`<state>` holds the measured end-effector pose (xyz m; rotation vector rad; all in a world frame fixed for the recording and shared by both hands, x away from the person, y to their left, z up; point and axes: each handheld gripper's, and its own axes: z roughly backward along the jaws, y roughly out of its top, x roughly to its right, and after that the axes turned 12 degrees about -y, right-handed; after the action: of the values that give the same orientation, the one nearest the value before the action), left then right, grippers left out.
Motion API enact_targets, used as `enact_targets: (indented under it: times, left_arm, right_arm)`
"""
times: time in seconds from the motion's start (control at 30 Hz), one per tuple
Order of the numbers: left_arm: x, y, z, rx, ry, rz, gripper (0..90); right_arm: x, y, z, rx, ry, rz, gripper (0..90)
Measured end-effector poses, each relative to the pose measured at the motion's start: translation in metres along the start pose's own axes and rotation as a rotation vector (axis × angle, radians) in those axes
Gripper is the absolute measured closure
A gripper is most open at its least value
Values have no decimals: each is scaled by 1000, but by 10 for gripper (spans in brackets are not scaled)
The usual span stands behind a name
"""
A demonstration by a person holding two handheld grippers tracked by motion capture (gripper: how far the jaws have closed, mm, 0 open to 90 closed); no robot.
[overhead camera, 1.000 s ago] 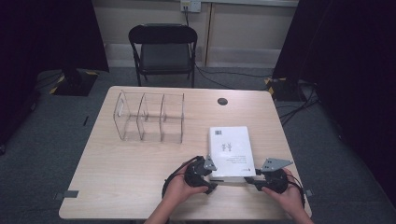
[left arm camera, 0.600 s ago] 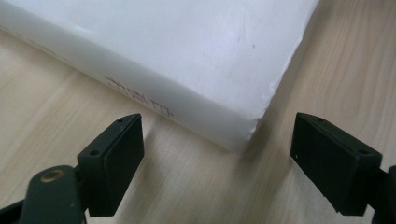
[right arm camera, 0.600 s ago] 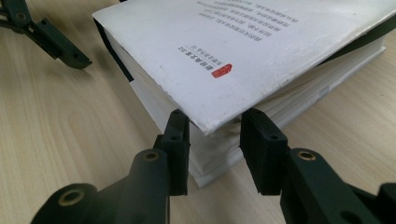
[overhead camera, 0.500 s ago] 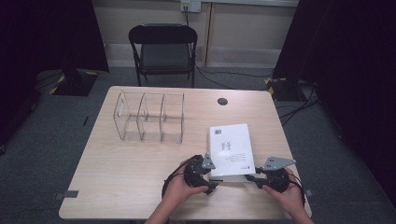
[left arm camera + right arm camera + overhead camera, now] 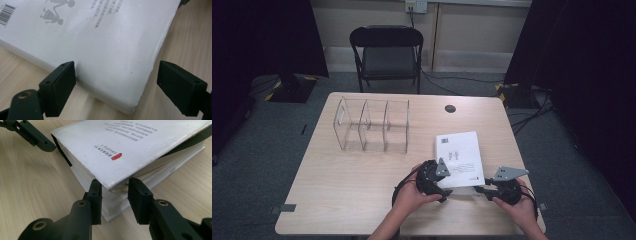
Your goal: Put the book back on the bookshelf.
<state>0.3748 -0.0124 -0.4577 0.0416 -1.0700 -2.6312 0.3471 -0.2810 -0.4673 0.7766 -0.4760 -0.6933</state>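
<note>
A thick white book (image 5: 459, 152) lies flat near the table's front right, back cover up with a barcode. My left gripper (image 5: 446, 191) is at its near left corner. In the left gripper view the book (image 5: 107, 37) has that corner between the jaws of my left gripper (image 5: 116, 77), which have just been opening and stand open, the right pad well clear. My right gripper (image 5: 478, 189) is at the near right corner. My right gripper (image 5: 113, 195) has just been closing and its pads press on the corner of the book (image 5: 130, 142), whose cover lifts slightly.
A clear acrylic organizer (image 5: 372, 125) with three compartments stands at the table's back left. A dark round grommet (image 5: 450, 108) sits behind the book. A black folding chair (image 5: 387, 50) stands beyond the table. The table's front edge (image 5: 412, 234) runs just below both hands.
The left gripper has shifted slightly toward the book's corner and its jaws look wider. The right hand and the book have stayed where they were.
</note>
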Motion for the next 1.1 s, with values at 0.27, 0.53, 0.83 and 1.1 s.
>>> enact_targets:
  times: [0.27, 0.53, 0.83, 1.1]
  left_arm:
    - [1, 10, -7, 4, 7, -31, 156]
    - [2, 16, -14, 21, 16, -39, 103]
    - [6, 18, -23, 0, 59, -80, 17]
    - [7, 20, -27, -3, 81, -81, 0]
  right_arm:
    - [1, 1, 1, 6, 1, 1, 652]
    - [1, 2, 1, 4, 2, -4, 653]
    - [0, 3, 1, 5, 0, -2, 653]
    - [0, 4, 2, 9, 0, -5, 653]
